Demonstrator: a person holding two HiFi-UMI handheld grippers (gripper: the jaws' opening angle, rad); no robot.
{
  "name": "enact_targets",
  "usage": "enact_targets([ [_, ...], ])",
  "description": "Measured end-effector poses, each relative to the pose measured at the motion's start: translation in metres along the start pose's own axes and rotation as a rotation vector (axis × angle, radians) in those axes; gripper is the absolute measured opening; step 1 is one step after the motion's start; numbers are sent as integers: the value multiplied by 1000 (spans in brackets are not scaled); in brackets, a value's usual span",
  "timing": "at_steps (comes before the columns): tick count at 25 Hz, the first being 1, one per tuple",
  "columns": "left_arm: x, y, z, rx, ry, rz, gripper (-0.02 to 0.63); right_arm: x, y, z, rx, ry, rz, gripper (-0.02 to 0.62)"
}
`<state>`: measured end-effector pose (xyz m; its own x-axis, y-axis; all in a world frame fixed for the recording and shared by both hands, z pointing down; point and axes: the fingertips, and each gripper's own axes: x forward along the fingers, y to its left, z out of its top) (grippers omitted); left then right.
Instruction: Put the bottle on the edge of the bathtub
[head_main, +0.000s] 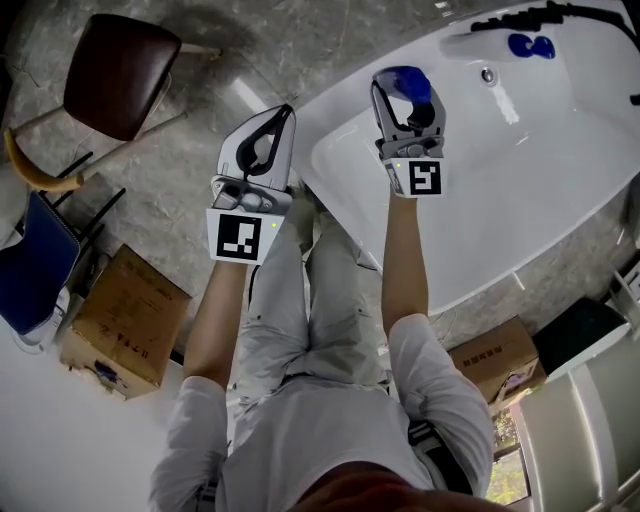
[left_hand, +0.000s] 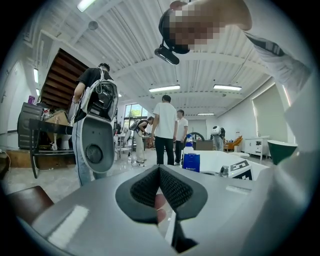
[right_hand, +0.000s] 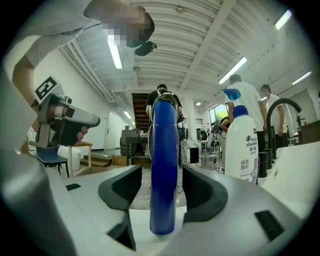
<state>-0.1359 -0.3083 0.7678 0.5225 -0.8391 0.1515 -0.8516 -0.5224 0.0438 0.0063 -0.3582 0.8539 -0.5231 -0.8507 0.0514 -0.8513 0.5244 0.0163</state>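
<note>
A tall blue bottle (head_main: 405, 82) stands upright on the rim of the white bathtub (head_main: 345, 100). My right gripper (head_main: 403, 100) is around it; in the right gripper view the bottle (right_hand: 164, 165) rises between the two black pads (right_hand: 122, 187) with a gap on either side, so the right gripper (right_hand: 161, 192) is open and not pressing on it. My left gripper (head_main: 283, 112) hangs to the left, just outside the tub's near end, above the floor. In its own view the left gripper (left_hand: 159, 170) has its pads meeting at the tips with nothing between them.
A white shampoo bottle (right_hand: 244, 145) stands on the rim to the right of the blue one, by a black faucet (right_hand: 280, 115). Blue items (head_main: 530, 45) lie at the tub's far end. A brown-seated chair (head_main: 120, 70) and cardboard boxes (head_main: 125, 320) stand on the floor. People (left_hand: 165, 130) stand further off.
</note>
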Motion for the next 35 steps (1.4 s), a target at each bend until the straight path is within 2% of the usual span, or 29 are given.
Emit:
enact_targets([
  [6,-9,-5,5,10,18,10,-2,-5,2,8,25,9,-1,271],
  [15,-25,-28,62,32,-11,37,-2,-38,3,80,51,1,9,282],
  [19,-33,-45,100,53,-26,34,-2,-55,8,120,62,17,26,246],
  [23,-50,-55,143,30,-57,59,-2,-75,14,164,82,30,55,194],
  [31,-89,-76,211,65,-81,45,-2,-116,25,263,111,25,81,14],
  [35,-108,-90,237,70,-58,51,-2,-143,37,304,169,25,91,0],
])
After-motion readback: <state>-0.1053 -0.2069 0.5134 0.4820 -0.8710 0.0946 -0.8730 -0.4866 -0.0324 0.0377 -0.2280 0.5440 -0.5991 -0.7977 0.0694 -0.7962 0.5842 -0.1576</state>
